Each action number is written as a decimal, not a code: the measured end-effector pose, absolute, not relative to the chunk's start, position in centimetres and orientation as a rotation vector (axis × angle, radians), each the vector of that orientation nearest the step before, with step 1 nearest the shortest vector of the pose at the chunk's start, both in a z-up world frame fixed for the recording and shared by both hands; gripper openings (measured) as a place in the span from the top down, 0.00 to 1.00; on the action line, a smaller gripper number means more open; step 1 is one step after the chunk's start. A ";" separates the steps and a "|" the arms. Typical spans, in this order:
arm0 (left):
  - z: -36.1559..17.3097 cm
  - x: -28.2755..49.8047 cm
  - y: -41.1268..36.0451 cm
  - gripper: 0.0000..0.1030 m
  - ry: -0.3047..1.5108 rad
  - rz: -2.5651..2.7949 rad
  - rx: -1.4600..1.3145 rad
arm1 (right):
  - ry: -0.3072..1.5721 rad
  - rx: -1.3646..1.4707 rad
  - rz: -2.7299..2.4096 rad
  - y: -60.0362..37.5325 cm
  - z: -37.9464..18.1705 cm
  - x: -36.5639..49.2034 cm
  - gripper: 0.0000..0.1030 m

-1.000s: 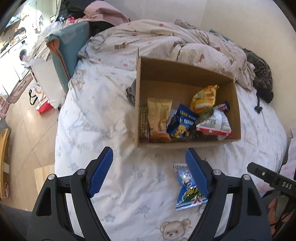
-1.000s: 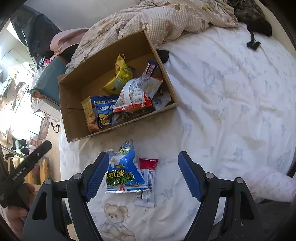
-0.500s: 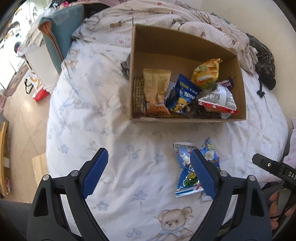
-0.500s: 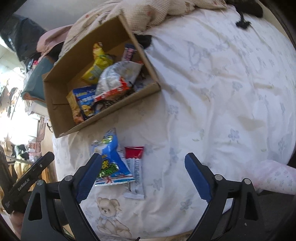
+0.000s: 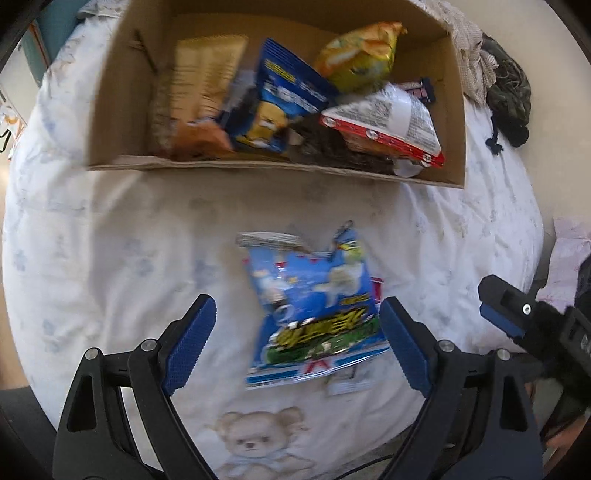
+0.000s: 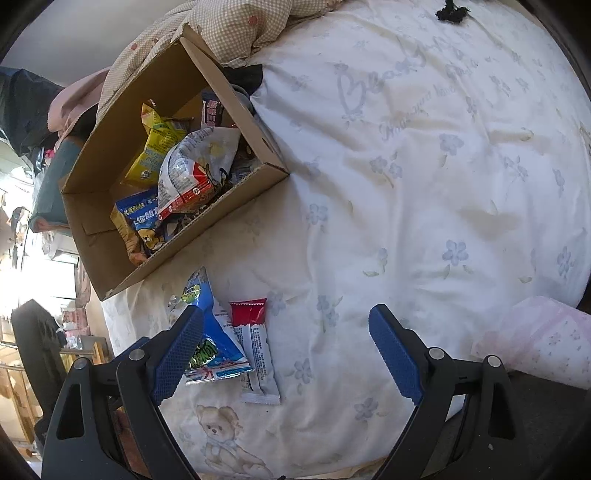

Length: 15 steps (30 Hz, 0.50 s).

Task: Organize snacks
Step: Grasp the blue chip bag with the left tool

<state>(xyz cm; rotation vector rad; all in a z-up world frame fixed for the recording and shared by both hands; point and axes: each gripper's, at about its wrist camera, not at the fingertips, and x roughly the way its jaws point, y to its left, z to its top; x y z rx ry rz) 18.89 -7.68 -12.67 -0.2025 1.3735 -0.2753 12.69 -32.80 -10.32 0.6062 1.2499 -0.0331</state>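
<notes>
A cardboard box holding several snack packs sits on the bed. A blue snack bag lies flat on the sheet in front of it. A red-and-white snack bar lies beside the bag, mostly hidden under it in the left wrist view. My left gripper is open, its fingers either side of the blue bag, just above it. My right gripper is open and empty over the bar and the sheet; its tip shows at the right of the left wrist view.
A rumpled checked duvet lies behind the box. A dark garment lies at the bed's far right. A pink-patterned cloth is at the near right edge. The bed sheet has a bear print near the front edge.
My left gripper has moved forward and down toward the blue bag, which now lies between its fingers. My right gripper has moved a little closer to the bed.
</notes>
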 end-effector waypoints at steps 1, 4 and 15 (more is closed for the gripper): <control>-12.9 19.1 -8.2 0.14 1.394 -0.267 -0.200 | 1.247 0.607 -0.035 -32.9 -10.2 12.6 0.10; -13.6 19.5 -9.3 0.14 1.426 -0.233 -0.181 | 1.244 0.623 -0.042 -33.4 -10.2 12.5 0.10; -17.1 19.0 -10.7 0.48 1.487 -0.247 -0.035 | 1.265 0.633 -0.030 -33.0 -10.6 12.8 0.10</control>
